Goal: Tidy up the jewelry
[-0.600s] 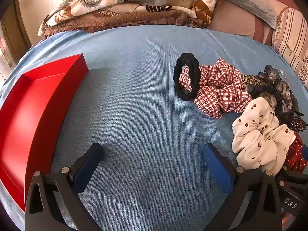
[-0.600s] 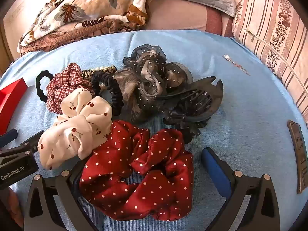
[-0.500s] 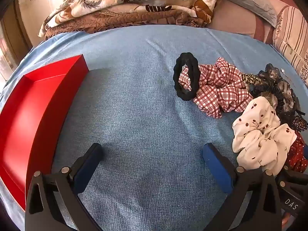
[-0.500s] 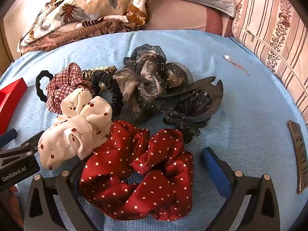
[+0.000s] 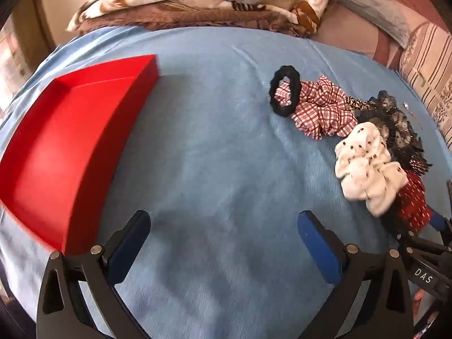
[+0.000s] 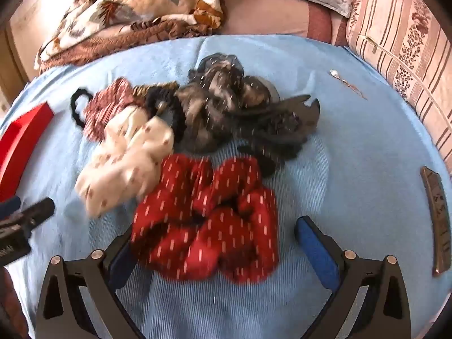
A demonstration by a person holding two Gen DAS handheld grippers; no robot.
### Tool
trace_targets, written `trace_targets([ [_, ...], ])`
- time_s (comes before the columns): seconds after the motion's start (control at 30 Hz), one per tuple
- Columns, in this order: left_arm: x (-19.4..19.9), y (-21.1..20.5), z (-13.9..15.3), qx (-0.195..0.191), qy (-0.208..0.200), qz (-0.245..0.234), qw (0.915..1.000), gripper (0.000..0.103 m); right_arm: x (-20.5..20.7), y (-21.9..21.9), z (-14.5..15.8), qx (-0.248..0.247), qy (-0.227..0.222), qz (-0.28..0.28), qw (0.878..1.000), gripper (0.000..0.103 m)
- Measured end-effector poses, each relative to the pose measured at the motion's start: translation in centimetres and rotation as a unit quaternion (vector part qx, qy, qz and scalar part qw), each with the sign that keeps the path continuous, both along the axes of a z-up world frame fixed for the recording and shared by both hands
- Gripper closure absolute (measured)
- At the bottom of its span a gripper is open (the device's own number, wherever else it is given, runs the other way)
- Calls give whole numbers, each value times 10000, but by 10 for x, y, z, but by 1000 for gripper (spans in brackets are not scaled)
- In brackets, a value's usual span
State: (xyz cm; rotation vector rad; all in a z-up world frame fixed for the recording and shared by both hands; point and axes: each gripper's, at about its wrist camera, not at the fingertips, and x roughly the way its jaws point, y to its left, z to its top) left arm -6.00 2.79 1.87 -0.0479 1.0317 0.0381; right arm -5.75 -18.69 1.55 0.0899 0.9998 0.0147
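A pile of hair accessories lies on the blue bed cover. A red polka-dot scrunchie point(image 6: 209, 217) sits between the open jaws of my right gripper point(image 6: 214, 243), its left side against the left finger. Behind it lie a white dotted scrunchie point(image 6: 127, 163), a dark net scrunchie point(image 6: 217, 107) and a black claw clip point(image 6: 285, 124). In the left wrist view a black hair tie point(image 5: 284, 94) overlaps a red plaid scrunchie point(image 5: 322, 110), with the white scrunchie point(image 5: 364, 166) to the right. My left gripper point(image 5: 223, 234) is open and empty over bare cover. An empty red tray point(image 5: 65, 147) lies to its left.
A folded floral blanket point(image 6: 135, 8) and pillows point(image 6: 395, 45) border the far side. A small pendant point(image 6: 334, 73) and a brown barrette point(image 6: 438, 220) lie on the cover to the right. The red tray's corner point(image 6: 22, 141) shows at left in the right wrist view.
Both grippers have pulled back and up; the views are motion-blurred. The tray and pile sit a little lower and further in frame. Both stay open.
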Motion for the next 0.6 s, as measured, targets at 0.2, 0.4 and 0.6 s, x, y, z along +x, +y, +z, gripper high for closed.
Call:
trace_targets([
  [0.2,-46,6,18,207,-463,8,9987,0,-36,-21,3,136,109,-293,9994,0],
  [0.4,-93,-7,28,516,-744,-325,9954,0,-81,-43,15,307,-380,-793,9956,0],
  [0.6,-94,-32,53,590,-963,-576,9919,0,-97,-54,43,219,-1024,-973,9897,0],
])
